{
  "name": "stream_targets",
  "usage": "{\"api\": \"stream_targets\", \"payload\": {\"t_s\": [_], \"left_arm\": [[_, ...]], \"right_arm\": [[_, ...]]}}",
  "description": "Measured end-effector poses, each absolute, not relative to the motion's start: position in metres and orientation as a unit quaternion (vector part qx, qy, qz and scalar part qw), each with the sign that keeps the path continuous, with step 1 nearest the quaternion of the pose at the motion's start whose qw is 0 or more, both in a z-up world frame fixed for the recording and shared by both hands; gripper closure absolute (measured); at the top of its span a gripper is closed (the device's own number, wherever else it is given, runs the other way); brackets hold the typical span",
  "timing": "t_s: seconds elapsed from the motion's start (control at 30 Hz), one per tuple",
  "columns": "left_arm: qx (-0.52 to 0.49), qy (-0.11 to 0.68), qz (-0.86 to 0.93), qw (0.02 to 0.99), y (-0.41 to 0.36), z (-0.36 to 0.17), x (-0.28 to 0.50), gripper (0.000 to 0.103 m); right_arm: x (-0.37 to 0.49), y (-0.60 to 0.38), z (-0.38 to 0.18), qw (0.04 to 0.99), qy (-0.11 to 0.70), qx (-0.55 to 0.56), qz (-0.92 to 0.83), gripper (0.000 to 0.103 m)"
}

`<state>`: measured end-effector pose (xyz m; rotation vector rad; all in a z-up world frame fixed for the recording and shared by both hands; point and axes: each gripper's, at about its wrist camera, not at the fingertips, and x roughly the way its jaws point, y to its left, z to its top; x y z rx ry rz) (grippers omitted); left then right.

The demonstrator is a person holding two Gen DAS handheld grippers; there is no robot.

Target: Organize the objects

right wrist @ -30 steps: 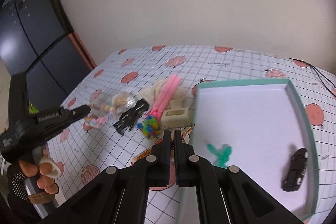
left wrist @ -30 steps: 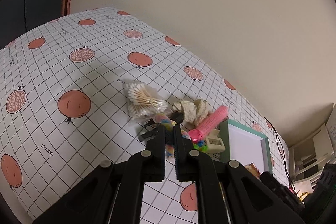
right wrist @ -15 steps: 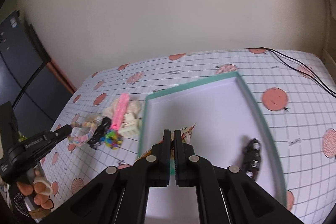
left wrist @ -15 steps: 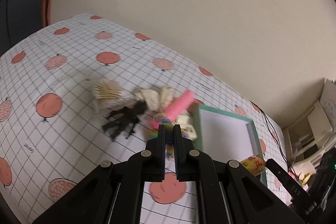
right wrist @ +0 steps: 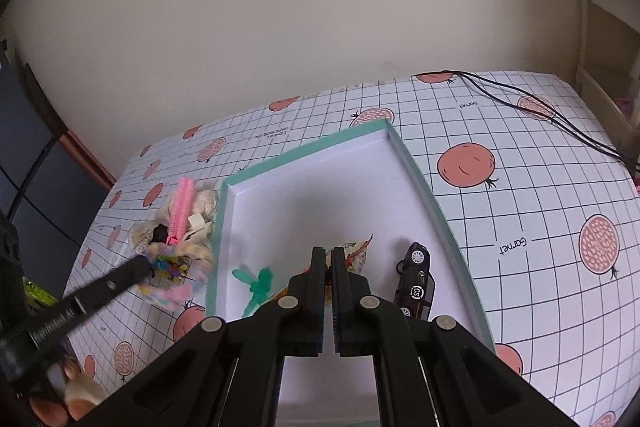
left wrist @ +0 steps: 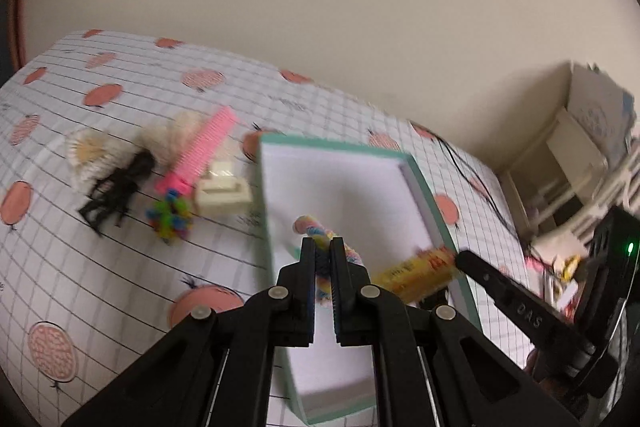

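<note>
My left gripper (left wrist: 322, 247) is shut on a pastel braided hair tie (left wrist: 310, 225), held over the near-left part of the teal box (left wrist: 336, 143). From the right wrist view, that gripper (right wrist: 148, 265) and the hair tie (right wrist: 180, 291) look level with the box's left wall. My right gripper (right wrist: 328, 255) is shut on a yellow-orange snack packet (right wrist: 358, 253) above the white floor of the box (right wrist: 308, 147). The packet (left wrist: 416, 271) also shows in the left wrist view. A green plastic toy (right wrist: 256, 279) and a black toy car (right wrist: 416, 283) lie inside the box.
Left of the box lies a pile: a pink comb (left wrist: 204, 147), a cream claw clip (left wrist: 224, 191), a black clip (left wrist: 116, 187), a colourful bead bundle (left wrist: 170, 215) and a cotton-swab bag (left wrist: 86, 155). A black cable (right wrist: 540, 111) crosses the cloth at back right. Shelving (left wrist: 580, 155) stands at the right.
My left gripper has carried the hair tie rightward from the pile to the box. The right gripper has moved forward over the box with the packet.
</note>
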<state>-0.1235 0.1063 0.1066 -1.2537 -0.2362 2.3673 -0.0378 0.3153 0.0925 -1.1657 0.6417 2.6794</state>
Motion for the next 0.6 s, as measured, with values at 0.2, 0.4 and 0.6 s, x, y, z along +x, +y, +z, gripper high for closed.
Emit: {"api": "stream_targets", "payload": {"t_s": [0.2, 0.4, 0.6], "left_arm": [[-0.484, -0.032, 0.843, 0.232, 0.134, 0.088, -0.119, 0.096], [-0.515, -0.004, 0.827, 0.226, 0.142, 0.069, -0.116, 0.096], [-0.543, 0.011, 0.812, 0.215, 0.145, 0.053, -0.117, 0.096]], "right_arm": [[-0.043, 0.308, 0.084, 0.08, 0.19, -0.417, 0.885, 0.1], [-0.046, 0.305, 0.07, 0.091, 0.167, -0.454, 0.87, 0.1], [-0.048, 0.304, 0.059, 0.099, 0.155, -0.484, 0.856, 0.1]]}}
